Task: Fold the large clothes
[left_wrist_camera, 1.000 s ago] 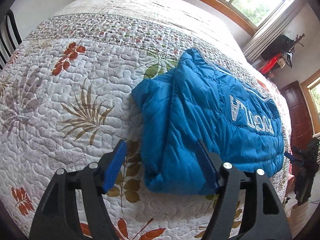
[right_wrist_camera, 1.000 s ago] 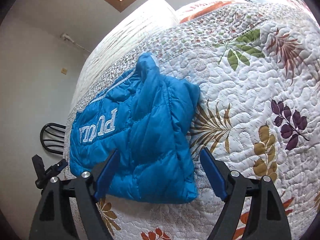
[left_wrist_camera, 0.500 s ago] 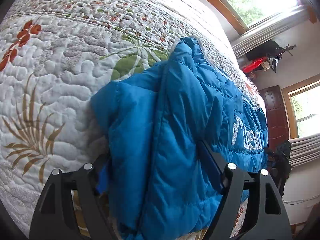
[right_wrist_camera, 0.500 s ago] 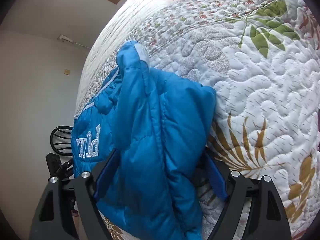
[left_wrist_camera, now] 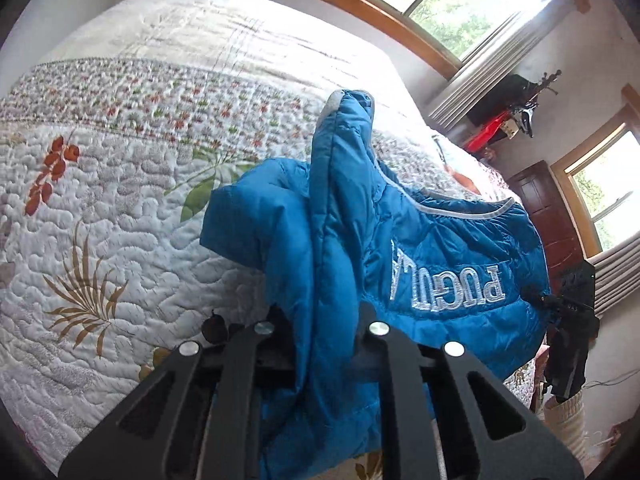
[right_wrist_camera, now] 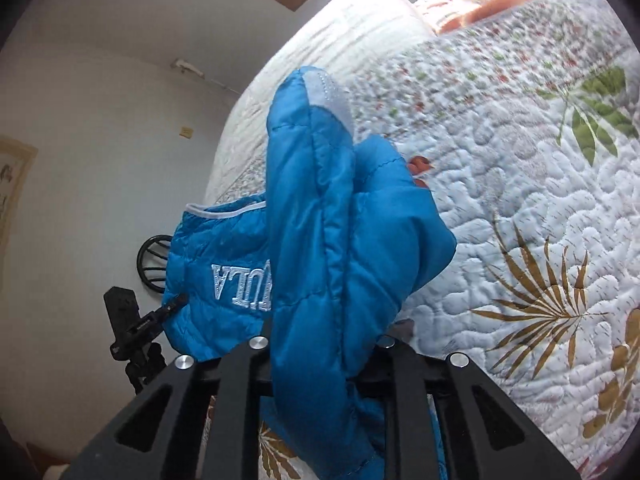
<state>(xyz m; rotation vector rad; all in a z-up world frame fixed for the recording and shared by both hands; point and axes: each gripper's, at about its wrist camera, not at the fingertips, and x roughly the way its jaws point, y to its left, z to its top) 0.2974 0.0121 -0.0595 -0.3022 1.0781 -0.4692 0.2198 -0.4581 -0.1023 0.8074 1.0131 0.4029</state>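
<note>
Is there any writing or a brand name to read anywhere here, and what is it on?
"PUGULA", as best it reads: white embroidered letters, upside down, on the blue puffer jacket; the left wrist view shows most of the word, with a fold hiding its end.
"ULA": the same word's tail in the right wrist view.
No other text is readable.

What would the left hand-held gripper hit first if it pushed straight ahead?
The blue jacket that the left hand-held gripper is shut on fills the line ahead; beyond it, probably the quilt.
</note>
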